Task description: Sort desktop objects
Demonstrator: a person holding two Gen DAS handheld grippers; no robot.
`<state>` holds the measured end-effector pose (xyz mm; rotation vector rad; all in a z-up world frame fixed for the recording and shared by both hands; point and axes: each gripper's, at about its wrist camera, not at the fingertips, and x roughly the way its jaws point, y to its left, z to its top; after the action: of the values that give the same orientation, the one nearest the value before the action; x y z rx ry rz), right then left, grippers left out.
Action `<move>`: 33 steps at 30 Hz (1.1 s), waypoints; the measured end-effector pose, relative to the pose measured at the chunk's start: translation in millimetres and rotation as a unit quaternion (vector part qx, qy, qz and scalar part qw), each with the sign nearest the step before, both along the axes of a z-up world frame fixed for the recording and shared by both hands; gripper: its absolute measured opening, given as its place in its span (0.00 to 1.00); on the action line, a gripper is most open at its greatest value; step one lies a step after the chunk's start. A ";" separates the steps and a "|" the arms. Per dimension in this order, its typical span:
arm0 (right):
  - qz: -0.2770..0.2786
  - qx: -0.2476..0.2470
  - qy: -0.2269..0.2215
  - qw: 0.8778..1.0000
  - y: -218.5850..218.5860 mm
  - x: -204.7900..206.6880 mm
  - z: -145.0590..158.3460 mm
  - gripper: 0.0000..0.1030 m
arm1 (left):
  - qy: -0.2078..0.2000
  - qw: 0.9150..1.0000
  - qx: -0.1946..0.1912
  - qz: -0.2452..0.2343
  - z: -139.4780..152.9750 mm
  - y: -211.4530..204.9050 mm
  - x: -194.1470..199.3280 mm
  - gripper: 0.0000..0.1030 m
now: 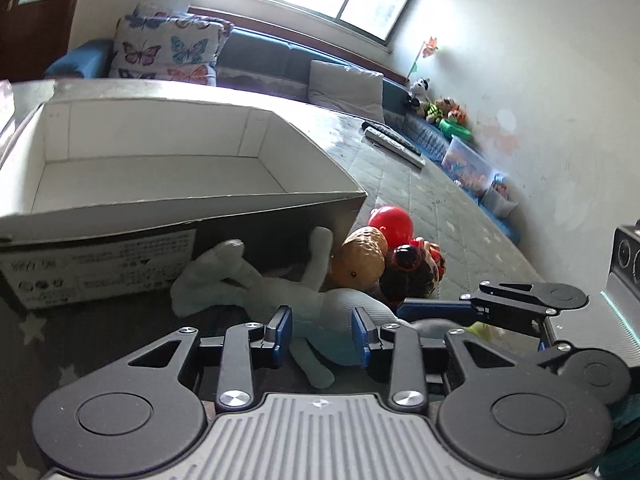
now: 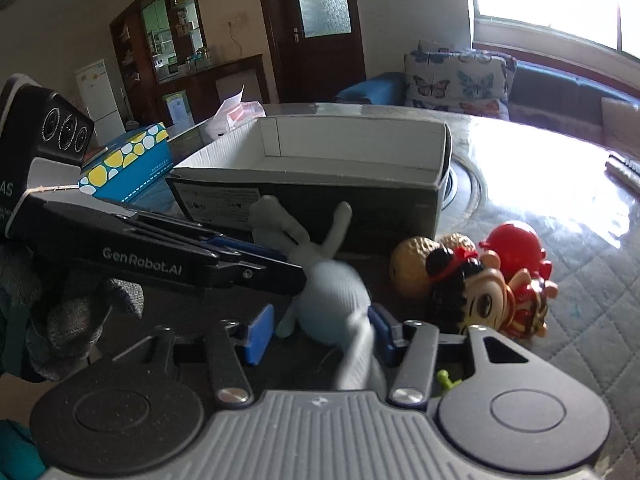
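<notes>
Blue fingers (image 1: 286, 334), soft plush toy (image 1: 320, 308), seemingly gripped

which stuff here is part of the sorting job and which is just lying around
Job:
- pale blue plush toy, between both grippers' fingers
- tan peanut-shaped toy
- red round plastic toy
- black-haired doll figurine
- open white-lined cardboard box

Lying about:
- blue tissue box with yellow spots
- remote controls
</notes>
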<state>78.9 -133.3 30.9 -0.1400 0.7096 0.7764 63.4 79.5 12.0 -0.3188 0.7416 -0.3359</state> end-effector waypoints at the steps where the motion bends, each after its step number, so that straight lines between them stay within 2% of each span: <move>1: -0.008 0.001 0.000 1.000 1.0 3.1 -0.9 0.56 | 0.005 1.000 -0.005 0.004 -1.0 2.6 1.1 0.35; 8: -0.006 -0.008 0.020 1.000 15.8 17.9 -16.0 0.54 | 0.044 0.998 -0.039 0.028 -11.1 13.8 12.4 0.35; 10: -0.008 -0.017 0.009 1.000 18.4 15.5 -17.6 0.52 | 0.056 0.996 -0.057 0.033 -15.8 18.7 14.8 0.36; 16: -0.010 -0.002 0.013 1.000 10.1 8.6 -12.9 0.43 | 0.071 0.992 -0.098 0.046 -17.5 26.6 10.1 0.34; 22: -0.001 0.021 -0.017 1.000 3.6 -13.5 10.1 0.41 | 0.048 0.992 -0.106 0.053 2.6 28.1 -9.0 0.33; 29: 0.016 0.060 -0.090 0.994 7.9 -22.2 53.9 0.40 | -0.028 0.990 -0.110 0.081 51.5 38.6 -28.1 0.32; 33: 0.030 0.082 -0.098 0.991 25.9 -5.1 65.6 0.35 | -0.064 0.985 -0.127 0.099 70.0 55.4 -20.5 0.33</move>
<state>73.8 -107.4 96.5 -0.0872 0.4543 0.8619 42.9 134.9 82.0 -0.6016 0.5346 -0.2586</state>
